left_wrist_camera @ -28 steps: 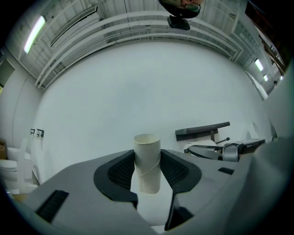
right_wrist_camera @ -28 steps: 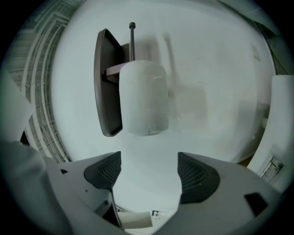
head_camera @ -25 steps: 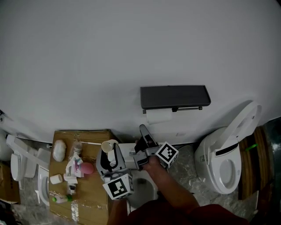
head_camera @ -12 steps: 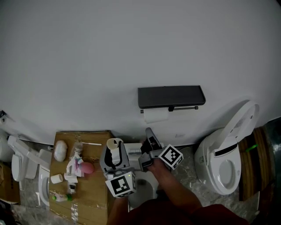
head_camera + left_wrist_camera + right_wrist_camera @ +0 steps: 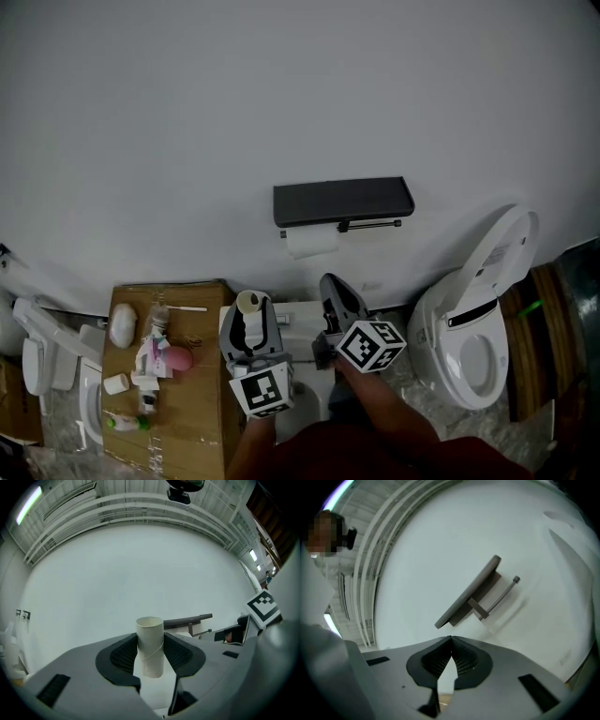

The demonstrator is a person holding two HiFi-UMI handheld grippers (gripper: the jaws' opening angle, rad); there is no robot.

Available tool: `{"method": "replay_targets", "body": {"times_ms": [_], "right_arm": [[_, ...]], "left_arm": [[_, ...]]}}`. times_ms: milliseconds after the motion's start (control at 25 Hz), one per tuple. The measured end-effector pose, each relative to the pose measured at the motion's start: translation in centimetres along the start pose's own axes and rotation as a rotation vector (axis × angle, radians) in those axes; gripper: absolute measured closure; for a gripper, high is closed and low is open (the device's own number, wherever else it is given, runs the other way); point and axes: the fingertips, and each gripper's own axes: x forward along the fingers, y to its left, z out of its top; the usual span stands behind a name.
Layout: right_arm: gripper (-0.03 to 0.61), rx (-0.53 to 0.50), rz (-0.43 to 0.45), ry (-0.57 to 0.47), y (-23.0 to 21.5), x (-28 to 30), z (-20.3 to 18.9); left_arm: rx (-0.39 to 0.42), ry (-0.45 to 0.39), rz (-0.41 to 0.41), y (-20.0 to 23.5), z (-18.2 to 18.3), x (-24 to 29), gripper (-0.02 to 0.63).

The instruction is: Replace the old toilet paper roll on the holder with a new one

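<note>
Two grippers have moved nearer the holder (image 5: 342, 200) on the wall. The left gripper (image 5: 251, 319) clamps a bare tube (image 5: 150, 641) upright. The right gripper (image 5: 451, 641) has just shut on nothing (so it can lift no roll yet). White paper (image 5: 311, 241) hangs under the holder. A toilet (image 5: 473, 347) stands to the right and a cluttered box (image 5: 202, 412) to the left; nothing blocks the approach.

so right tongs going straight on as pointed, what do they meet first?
Likely the dark holder shelf on the wall; the shut right tongs aim at its end. Nothing shows between, depth unclear.
</note>
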Motion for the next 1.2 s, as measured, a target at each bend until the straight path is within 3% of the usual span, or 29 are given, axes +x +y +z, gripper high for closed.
{"method": "replay_targets", "body": {"times_ms": [240, 400, 560, 960, 1200], "right_arm": [[0.56, -0.528, -0.1, 0.021, 0.9, -3.1, 2.4], [0.56, -0.682, -0.141, 0.003, 0.6, -5.5, 3.9], [0.56, -0.733, -0.152, -0.009, 0.3, -7.1, 4.9], [0.56, -0.744, -0.171, -0.01, -0.5, -8.4, 5.9], [0.561, -0.749, -0.158, -0.011, -0.3, -8.2, 5.5]], "left_arm": [[0.018, -0.003, -0.054, -3.0, -0.1, -0.3, 0.423], [-0.004, -0.007, -0.086, -5.3, 0.0, -0.7, 0.423], [-0.008, 0.002, -0.115, -7.2, -0.4, -0.9, 0.423], [-0.028, 0.005, -0.141, -9.6, 0.0, -0.9, 0.423], [0.005, 0.016, -0.142, -9.5, -0.3, -1.0, 0.423]]}}
